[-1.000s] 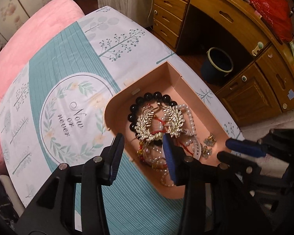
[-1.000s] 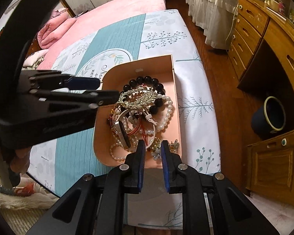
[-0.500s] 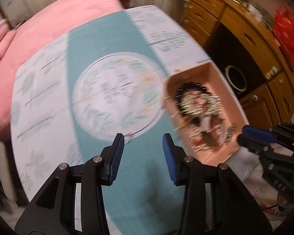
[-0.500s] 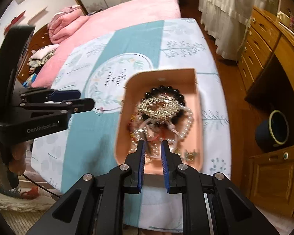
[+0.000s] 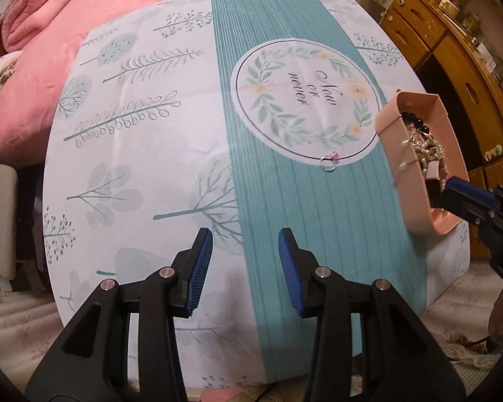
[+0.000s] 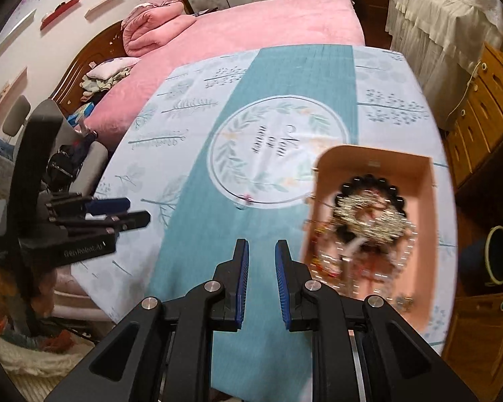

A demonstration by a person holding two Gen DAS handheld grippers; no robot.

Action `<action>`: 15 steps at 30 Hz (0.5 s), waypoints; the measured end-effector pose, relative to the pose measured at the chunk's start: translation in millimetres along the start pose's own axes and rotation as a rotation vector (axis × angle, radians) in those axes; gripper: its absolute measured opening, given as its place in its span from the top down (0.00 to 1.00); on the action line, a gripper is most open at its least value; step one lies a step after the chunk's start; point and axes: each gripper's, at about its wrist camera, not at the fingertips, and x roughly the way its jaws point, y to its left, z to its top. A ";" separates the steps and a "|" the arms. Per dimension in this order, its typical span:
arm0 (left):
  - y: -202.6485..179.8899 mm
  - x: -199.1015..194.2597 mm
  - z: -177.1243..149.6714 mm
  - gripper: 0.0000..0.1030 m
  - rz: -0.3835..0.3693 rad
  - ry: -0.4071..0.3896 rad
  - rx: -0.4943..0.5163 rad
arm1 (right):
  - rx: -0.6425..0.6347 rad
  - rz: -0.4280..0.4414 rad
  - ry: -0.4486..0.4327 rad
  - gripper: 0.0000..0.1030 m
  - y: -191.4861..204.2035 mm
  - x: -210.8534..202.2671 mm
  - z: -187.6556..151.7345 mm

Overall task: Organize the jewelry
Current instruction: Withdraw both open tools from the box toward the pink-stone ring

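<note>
A pink box [image 5: 389,154] [image 6: 429,181] full of tangled jewelry [image 6: 369,224] sits on the teal and white tablecloth [image 5: 151,167] at the right. A small ring with a pink bit [image 5: 328,161] [image 6: 243,201] lies loose on the cloth, left of the box. My left gripper [image 5: 244,263] is open and empty, over the cloth well left of the box. My right gripper [image 6: 261,266] is open with a narrow gap and empty, just left of the box; it shows at the box's near end in the left wrist view [image 5: 469,197].
A pink bed [image 6: 251,30] with folded bedding lies behind the table. Wooden drawers and a desk [image 6: 486,100] stand to the right, with a dark bin [image 6: 496,254] on the floor under it. A chair [image 6: 84,164] stands at the left.
Both grippers have pulled back from the box and swung left. The left one went from over the jewelry to over bare cloth. The right one rose and shifted left of the box.
</note>
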 end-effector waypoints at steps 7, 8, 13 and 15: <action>26.1 10.9 6.2 0.64 -0.065 0.008 0.085 | 0.100 -0.004 0.033 0.84 26.4 37.1 9.1; 28.9 13.5 7.2 0.64 -0.068 0.017 0.098 | 0.121 -0.006 0.037 0.84 29.1 44.1 9.4; 30.5 26.5 21.1 0.63 -0.092 0.023 0.175 | 0.260 -0.027 0.038 0.84 26.6 76.6 8.1; 29.3 32.5 30.8 0.63 -0.109 0.015 0.197 | 0.325 -0.038 0.032 0.84 21.7 89.1 8.1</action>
